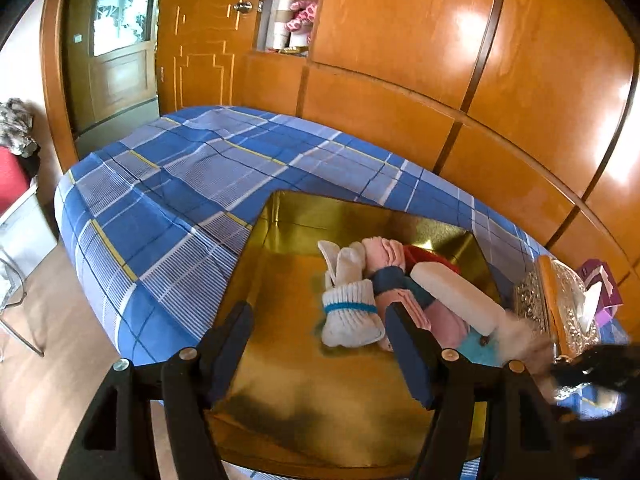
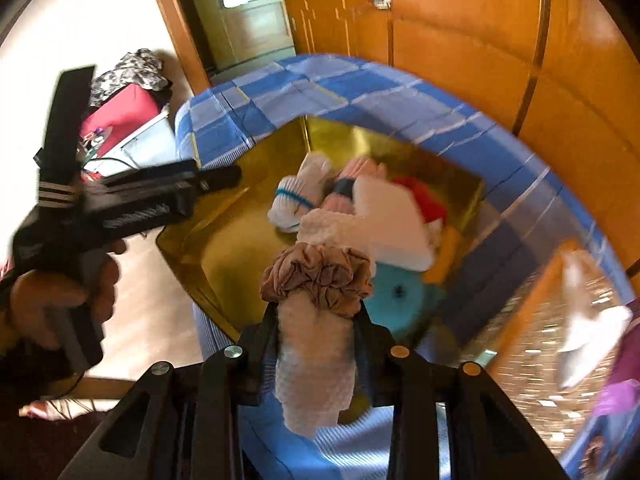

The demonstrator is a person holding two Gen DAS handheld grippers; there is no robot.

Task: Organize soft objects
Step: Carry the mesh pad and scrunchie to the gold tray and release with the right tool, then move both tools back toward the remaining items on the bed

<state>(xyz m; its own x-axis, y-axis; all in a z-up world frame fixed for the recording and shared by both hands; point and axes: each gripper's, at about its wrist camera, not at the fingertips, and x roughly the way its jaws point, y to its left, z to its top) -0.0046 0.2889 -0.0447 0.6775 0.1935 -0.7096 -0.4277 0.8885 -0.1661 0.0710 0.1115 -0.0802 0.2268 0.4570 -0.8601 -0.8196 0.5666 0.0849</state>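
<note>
Your right gripper [image 2: 316, 312] is pinching a rolled white textured cloth [image 2: 316, 368] between its two fingers; a tan scrunchie [image 2: 320, 276] is bunched around the end of the roll, just past the fingertips. You are holding this bundle over the near edge of the gold tray [image 2: 240, 248], which is resting on the blue plaid bedsheet [image 2: 256, 104].

Your left gripper [image 1: 320, 344] is hovering over the gold tray [image 1: 304, 380] with its fingers spread wide and nothing between them. In the right wrist view the same gripper [image 2: 216, 178] is showing at the left, gripped in your hand [image 2: 60, 300], its tip reaching over the left rim of the tray.

The soft objects are sitting grouped toward the tray's far right side: a white sock bundle with a blue band [image 1: 350, 308], touching a pink roll with a dark blue band [image 1: 394, 280] on its right, then a white pad [image 1: 456, 296] lying partly over a red item [image 1: 428, 258]. A light blue item [image 2: 400, 300] is lying at the near right corner, partly hidden.

A silver ornate tissue box [image 1: 560, 308] is standing on the sheet just beside the tray's right edge, against the wooden wardrobe [image 1: 440, 60]
</note>
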